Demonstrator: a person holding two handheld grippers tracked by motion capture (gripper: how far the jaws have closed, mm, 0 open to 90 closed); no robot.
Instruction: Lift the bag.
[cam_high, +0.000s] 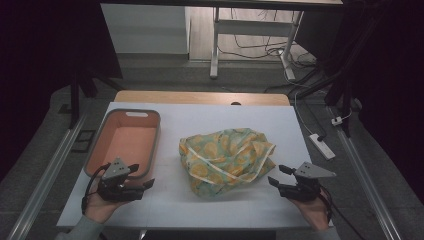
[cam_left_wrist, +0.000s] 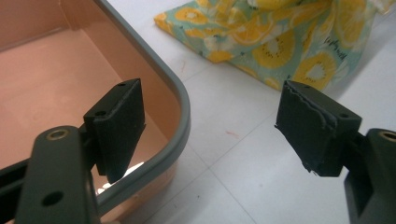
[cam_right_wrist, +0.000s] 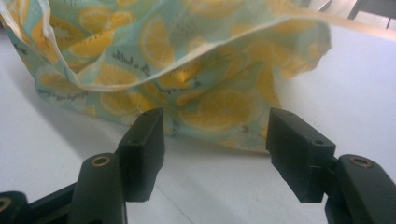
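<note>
Pink bin (cam_high: 100, 150) seemingly empty; cloth (cam_high: 227, 160) lies beside it; both grippers spread.

Dim room, grey floor (cam_high: 165, 75), white desk legs (cam_high: 215, 45)

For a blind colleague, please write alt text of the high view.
A crumpled lemon-print cloth lies in the middle of a white table, with an empty pink tub to its left. The left gripper by the tub and the right gripper beside the cloth are both open, holding nothing.
</note>
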